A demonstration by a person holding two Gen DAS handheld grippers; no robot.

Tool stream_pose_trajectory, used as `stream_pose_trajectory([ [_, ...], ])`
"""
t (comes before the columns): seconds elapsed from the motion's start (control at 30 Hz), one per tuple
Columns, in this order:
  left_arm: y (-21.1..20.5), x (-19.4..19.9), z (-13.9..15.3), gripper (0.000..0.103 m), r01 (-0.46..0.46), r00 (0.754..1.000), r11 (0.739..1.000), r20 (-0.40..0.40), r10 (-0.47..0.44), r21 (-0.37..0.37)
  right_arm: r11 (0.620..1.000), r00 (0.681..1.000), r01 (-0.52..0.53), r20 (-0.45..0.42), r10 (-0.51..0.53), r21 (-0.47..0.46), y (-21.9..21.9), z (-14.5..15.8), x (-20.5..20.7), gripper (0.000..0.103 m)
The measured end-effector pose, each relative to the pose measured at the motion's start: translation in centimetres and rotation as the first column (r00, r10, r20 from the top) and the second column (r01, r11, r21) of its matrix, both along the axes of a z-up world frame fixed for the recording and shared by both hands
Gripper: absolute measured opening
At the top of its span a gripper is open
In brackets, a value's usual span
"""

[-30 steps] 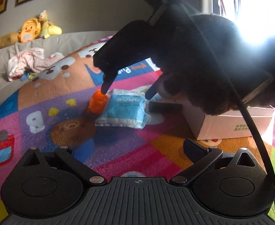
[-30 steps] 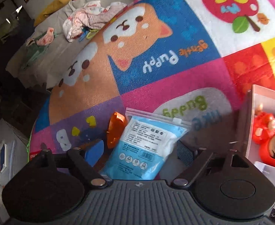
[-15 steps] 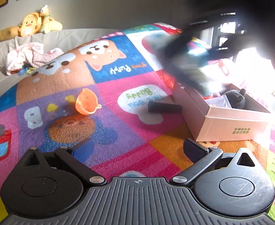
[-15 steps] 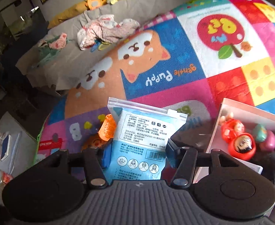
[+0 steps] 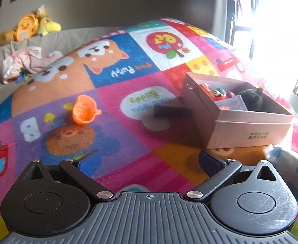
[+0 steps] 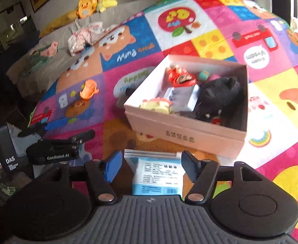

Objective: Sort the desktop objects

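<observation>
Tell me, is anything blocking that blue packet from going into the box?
Nothing visible does. The packet sits between the right claw's opening jaws, just short of the box, whose open top is partly filled with toys.

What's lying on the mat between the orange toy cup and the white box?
A dark oblong object lies there, nearer the white box than the orange toy cup. The left wrist view shows it.

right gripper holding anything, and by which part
No firm hold: the right gripper is opening its jaws, with the blue packet between them and the pads clear of its sides.
</observation>
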State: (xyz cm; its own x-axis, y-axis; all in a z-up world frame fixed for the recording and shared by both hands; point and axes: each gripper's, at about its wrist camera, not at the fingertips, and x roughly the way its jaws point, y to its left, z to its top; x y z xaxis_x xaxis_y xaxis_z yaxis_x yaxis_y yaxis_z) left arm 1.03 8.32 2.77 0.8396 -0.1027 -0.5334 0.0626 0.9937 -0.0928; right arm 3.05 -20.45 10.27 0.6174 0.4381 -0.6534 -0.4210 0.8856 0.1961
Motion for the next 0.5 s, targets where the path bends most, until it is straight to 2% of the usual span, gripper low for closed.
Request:
stream_pose_trajectory([
  [0.03,-0.2,0.5,0.3,0.103,0.021,1.0,0.999,-0.018,-0.021,-0.038,0.999,0.998,0.038,0.043,-0.038,0.0,-0.6,0.2,0.1,0.086],
  [0.07,-0.5,1.1,0.6,0.103,0.035,0.999,0.997,-0.027,-0.037,-0.073,0.995,0.99,0.099,0.097,-0.098,-0.006,-1.3,0.3,0.6,0.09],
  [0.17,-2.3,2.9,2.3,0.103,0.059,0.998,0.993,0.002,-0.059,-0.102,0.96,0.948,0.275,0.18,-0.263,-0.044,-2.8,-0.6,3.3,0.092],
  [0.23,-4.0,4.3,3.2,0.103,0.066,0.997,0.996,0.037,-0.064,-0.055,0.931,0.924,0.356,0.18,-0.338,-0.082,-3.4,-2.0,5.5,0.092],
  [0.3,-5.7,5.9,3.6,0.103,0.072,0.997,0.997,0.04,-0.072,0.003,0.914,0.914,0.391,0.165,-0.371,-0.111,-3.9,-3.7,7.2,0.092],
  [0.4,-7.9,8.4,3.0,0.103,0.066,0.998,0.991,0.015,-0.068,0.113,0.905,0.914,0.396,0.158,-0.373,-0.155,-4.1,-5.7,8.4,0.092],
  [0.5,-8.2,9.9,2.0,0.103,0.04,0.999,0.978,0.0,-0.041,0.203,0.909,0.914,0.398,0.141,-0.381,-0.126,-5.0,-5.9,8.4,0.092],
])
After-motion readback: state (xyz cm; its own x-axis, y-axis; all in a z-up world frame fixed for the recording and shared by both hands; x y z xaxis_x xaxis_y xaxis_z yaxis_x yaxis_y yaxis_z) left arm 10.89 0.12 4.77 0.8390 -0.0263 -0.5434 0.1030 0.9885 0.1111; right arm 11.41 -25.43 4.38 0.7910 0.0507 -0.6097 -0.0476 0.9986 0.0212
